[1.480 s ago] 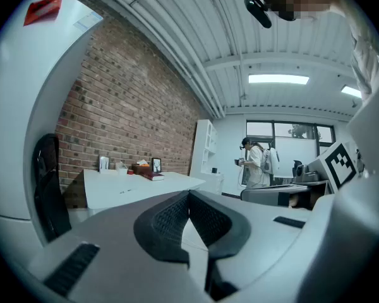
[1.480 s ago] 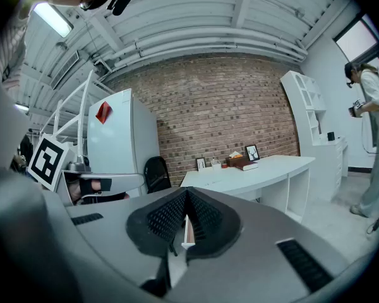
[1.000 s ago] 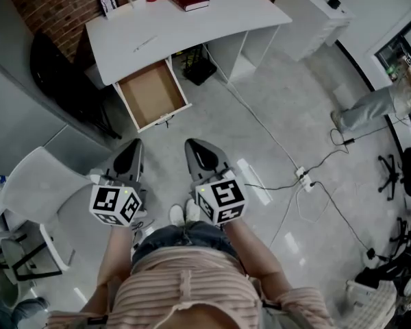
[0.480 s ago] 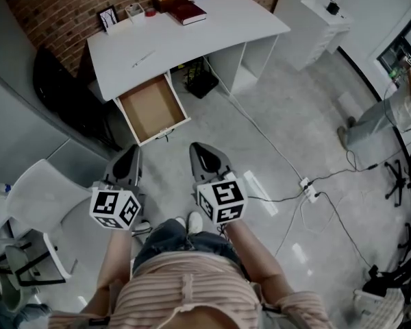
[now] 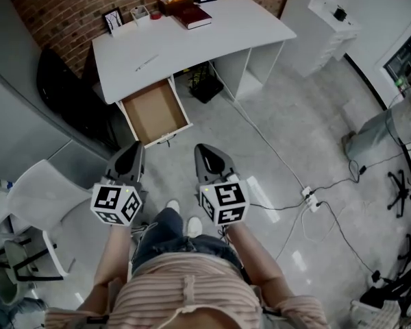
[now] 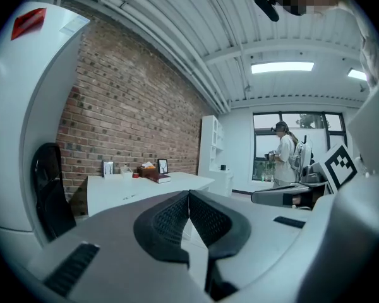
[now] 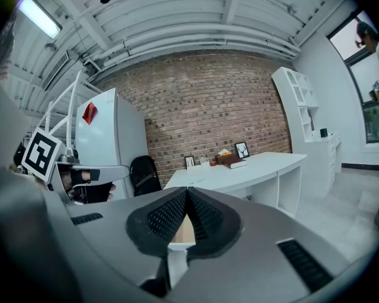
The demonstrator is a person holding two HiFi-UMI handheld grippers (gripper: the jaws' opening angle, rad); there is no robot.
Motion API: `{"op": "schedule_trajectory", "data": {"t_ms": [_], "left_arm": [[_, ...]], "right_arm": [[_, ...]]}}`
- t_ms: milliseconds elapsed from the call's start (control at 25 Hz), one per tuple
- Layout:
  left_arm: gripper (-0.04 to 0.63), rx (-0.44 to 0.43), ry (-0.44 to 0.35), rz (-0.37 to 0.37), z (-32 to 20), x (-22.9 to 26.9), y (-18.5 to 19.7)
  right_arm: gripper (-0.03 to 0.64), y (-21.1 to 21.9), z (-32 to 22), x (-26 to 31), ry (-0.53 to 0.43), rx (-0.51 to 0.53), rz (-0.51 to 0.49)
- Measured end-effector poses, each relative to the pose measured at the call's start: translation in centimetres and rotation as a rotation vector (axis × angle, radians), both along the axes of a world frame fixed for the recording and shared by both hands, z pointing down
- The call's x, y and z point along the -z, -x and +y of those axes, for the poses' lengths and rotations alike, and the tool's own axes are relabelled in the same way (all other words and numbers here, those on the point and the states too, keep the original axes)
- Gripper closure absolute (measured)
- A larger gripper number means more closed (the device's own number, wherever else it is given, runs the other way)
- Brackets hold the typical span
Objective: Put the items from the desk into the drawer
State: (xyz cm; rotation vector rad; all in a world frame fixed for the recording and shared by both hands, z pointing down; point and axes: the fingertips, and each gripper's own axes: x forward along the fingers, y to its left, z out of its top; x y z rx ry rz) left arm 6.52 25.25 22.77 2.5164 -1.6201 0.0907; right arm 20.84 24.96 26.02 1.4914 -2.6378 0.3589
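The left tongs (image 5: 131,149) and right tongs (image 5: 205,153) were pressed together, empty, pointing at the desk (image 5: 212,43) well ahead. The red book (image 5: 194,16) lay at its far edge beyond the open drawer (image 5: 154,112), nearer the right tongs.

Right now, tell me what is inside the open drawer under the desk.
The drawer shows only a bare brown bottom, with no item in the visible part. Its rear end is under the desk top, so anything back there is covered.
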Motion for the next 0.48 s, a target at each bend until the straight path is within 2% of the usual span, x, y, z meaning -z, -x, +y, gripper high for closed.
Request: {"op": "schedule_trajectory", "data": {"t_ms": [120, 240, 480], "left_arm": [[0.584, -0.013, -0.013, -0.029, -0.7, 0.3, -0.4], [0.584, -0.001, -0.024, -0.022, -2.1, 0.6, -0.2], [0.584, 0.003, 0.004, -0.007, -6.4, -0.6, 1.9]], "right_arm": [[0.6, 0.0, -0.8, -0.2, 0.009, 0.004, 0.002], [0.6, 0.3, -2.1, -0.4, 0.022, 0.008, -0.005], [0.6, 2.5, -5.9, -0.9, 0.038, 0.017, 0.009]]}}
